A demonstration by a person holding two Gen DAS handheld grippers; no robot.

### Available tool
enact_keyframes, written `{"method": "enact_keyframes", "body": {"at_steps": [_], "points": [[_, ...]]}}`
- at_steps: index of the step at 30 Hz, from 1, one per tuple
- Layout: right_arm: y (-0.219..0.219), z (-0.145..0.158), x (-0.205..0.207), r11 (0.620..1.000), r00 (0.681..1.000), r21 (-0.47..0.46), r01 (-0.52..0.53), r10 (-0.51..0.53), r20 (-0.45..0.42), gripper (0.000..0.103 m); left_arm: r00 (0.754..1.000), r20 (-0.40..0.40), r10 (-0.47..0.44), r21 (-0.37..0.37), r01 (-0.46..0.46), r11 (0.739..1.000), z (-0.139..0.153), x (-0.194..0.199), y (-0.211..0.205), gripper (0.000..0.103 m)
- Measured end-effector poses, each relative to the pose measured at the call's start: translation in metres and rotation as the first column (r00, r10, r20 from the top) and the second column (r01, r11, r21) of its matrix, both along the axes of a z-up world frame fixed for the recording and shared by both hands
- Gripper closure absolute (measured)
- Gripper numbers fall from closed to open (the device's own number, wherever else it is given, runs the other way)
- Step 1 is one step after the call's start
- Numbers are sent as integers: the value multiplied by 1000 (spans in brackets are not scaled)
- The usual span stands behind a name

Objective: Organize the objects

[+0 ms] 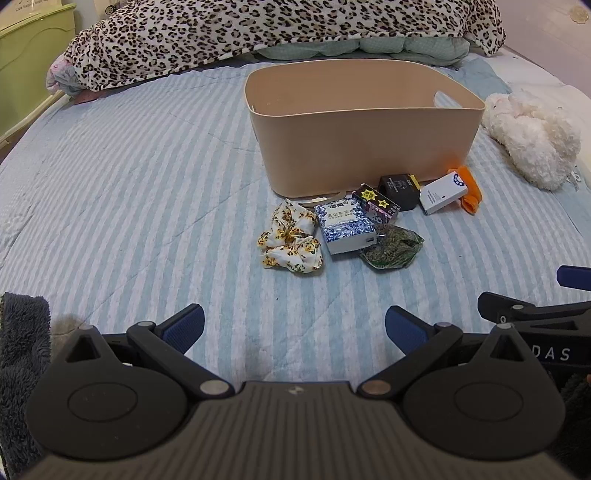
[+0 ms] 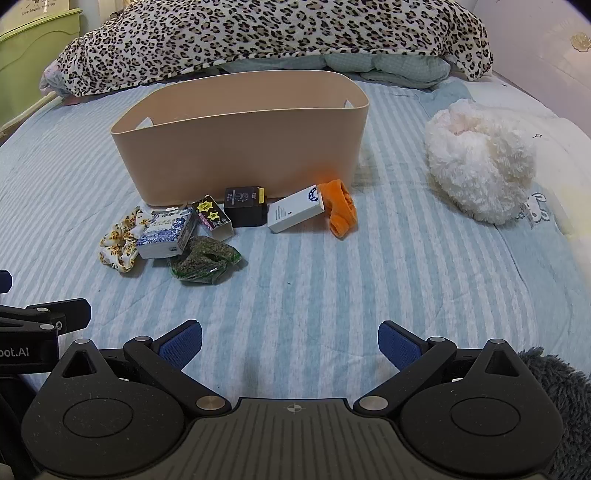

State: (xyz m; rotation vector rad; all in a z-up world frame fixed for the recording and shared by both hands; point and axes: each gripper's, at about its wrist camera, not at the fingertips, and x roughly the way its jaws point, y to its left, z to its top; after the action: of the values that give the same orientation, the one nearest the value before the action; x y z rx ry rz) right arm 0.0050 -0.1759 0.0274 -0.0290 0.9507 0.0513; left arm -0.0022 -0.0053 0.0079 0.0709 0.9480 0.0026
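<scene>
A beige storage bin (image 1: 369, 147) (image 2: 240, 147) stands on the striped bed. Small items lie in front of it: a floral scrunchie (image 1: 291, 242) (image 2: 120, 242), a blue-and-white box (image 1: 347, 225) (image 2: 166, 236), a small patterned box (image 1: 376, 203) (image 2: 214, 218), a black box (image 1: 400, 190) (image 2: 244, 206), a white box (image 1: 443, 194) (image 2: 295, 210), an orange cloth (image 1: 471, 188) (image 2: 341, 210) and a green packet (image 1: 393, 247) (image 2: 205, 264). My left gripper (image 1: 294, 328) and right gripper (image 2: 290, 341) are both open and empty, hovering over the bed well short of the items.
A leopard-print blanket (image 1: 258, 33) (image 2: 258, 33) is piled behind the bin. A white plush toy (image 1: 532, 136) (image 2: 480, 162) lies to the right. A green cabinet (image 1: 26, 55) stands at the far left. The right gripper's body shows at the left view's edge (image 1: 535, 321).
</scene>
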Motion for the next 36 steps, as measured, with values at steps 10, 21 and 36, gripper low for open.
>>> {"method": "enact_keyframes", "body": {"at_steps": [10,21,36], "points": [[2,0,1,1000,1000,1,3,-3,-3,0,1000,-5,-1,-5,1,1000,0,1,0,0],[2,1,0,1000,1000,-1,0,0,-2,0,1000,-6,-4,-8,4,1000,-1,0,1,0],[2,-1,2,1000,1000,-8,-1,1,-9,0,1000,-14,1,-10,-1,1000,-3,2,4,0]]}}
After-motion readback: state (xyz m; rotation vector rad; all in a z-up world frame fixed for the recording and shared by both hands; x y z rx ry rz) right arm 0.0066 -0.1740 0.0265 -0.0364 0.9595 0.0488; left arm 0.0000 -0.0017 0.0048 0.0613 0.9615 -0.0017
